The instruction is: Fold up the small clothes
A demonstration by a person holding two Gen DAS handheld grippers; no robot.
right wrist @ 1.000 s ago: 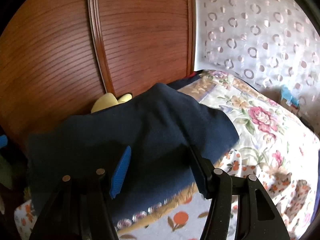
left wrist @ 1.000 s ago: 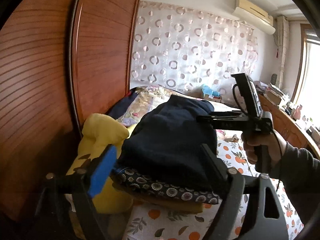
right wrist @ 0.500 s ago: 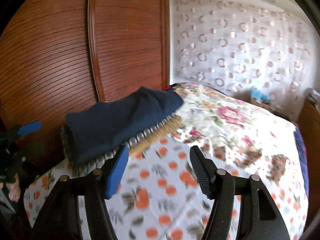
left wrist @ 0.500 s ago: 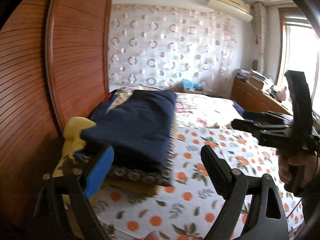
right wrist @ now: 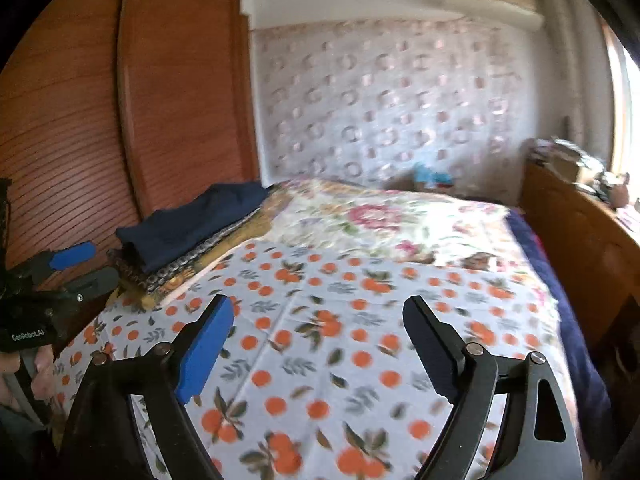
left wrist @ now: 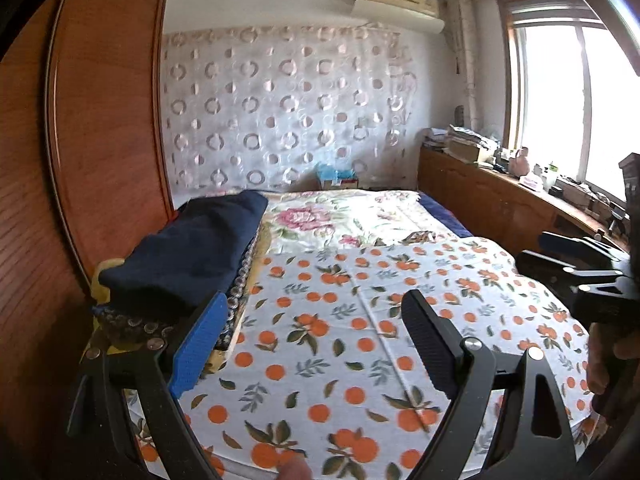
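Observation:
A folded navy garment (left wrist: pixel 200 256) (right wrist: pixel 188 224) lies on top of a stack of folded clothes (left wrist: pixel 236 300) at the bed's left edge, against the wooden wardrobe. My left gripper (left wrist: pixel 316 340) hovers over the orange-print sheet, to the right of the stack, open and empty. My right gripper (right wrist: pixel 320 344) is further right above the same sheet. Its jaws are opening and nothing is between them. Each gripper shows in the other's view, hand-held: the right gripper (left wrist: pixel 548 250) at the right edge, the left gripper (right wrist: pixel 86 268) at the left edge by the stack.
The orange-print sheet (left wrist: pixel 360 320) covers the near bed and a floral quilt (left wrist: pixel 340 220) lies behind it. The brown wardrobe (left wrist: pixel 100 120) stands on the left. A wooden cabinet (left wrist: pixel 500 200) with clutter runs under the window on the right. A blue box (left wrist: pixel 336 176) sits by the curtain.
Both grippers have drawn back and to the right, away from the stack. The right gripper's jaws, earlier around the navy garment, have widened, and the garment stays on the stack.

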